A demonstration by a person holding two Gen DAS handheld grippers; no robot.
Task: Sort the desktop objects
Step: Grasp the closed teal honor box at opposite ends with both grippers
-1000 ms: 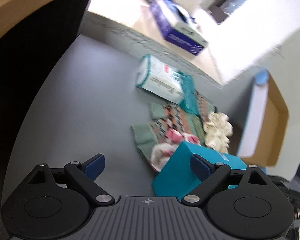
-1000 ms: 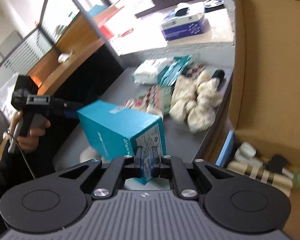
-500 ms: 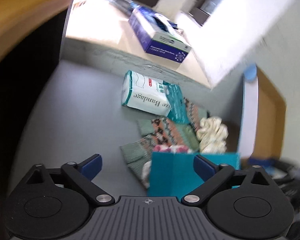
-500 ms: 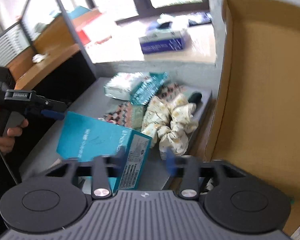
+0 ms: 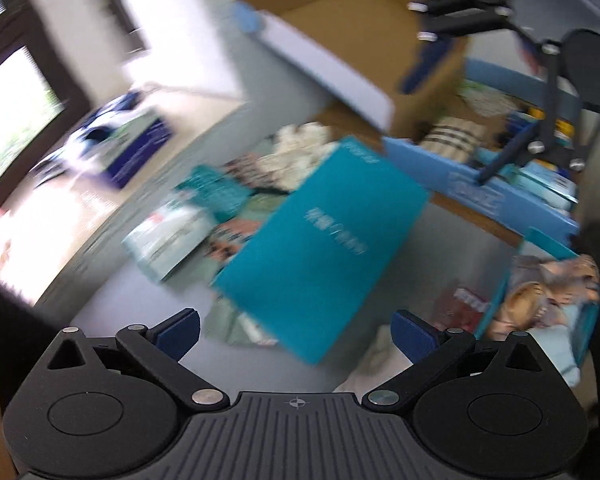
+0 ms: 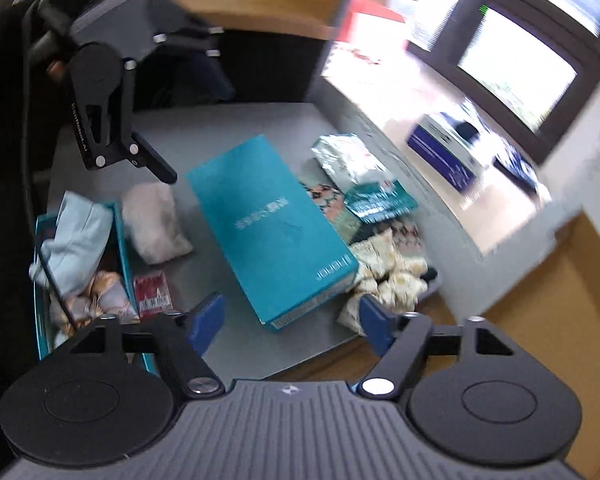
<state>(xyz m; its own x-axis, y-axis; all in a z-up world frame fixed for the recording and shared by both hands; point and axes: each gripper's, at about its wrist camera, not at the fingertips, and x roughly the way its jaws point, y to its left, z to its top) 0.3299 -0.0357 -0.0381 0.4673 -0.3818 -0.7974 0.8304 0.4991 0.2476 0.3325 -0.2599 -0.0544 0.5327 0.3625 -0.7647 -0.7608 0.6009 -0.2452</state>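
Observation:
A teal box (image 6: pixel 272 224) lies flat on the grey desk (image 6: pixel 228 120), free of both grippers; it also shows in the left wrist view (image 5: pixel 324 252). My right gripper (image 6: pixel 292 320) is open and empty, above the box's near end. My left gripper (image 5: pixel 296 330) is open and empty, hovering short of the box. Behind the box lie a white bandage pack (image 6: pixel 348 156), a teal packet (image 6: pixel 380 200), patterned socks (image 6: pixel 328 200) and a cream scrunchie pile (image 6: pixel 392 276).
A teal tray (image 6: pixel 122 232) at the left holds cloth items, with a pink pouch (image 6: pixel 152 224) and a red packet (image 6: pixel 152 294) beside it. A cardboard box (image 5: pixel 364 40) holds sorted items. A blue tissue box (image 6: pixel 444 152) sits on the sill.
My right gripper opened and let go of the teal box, which now lies flat on the desk. Both grippers have pulled back and swung to new angles.

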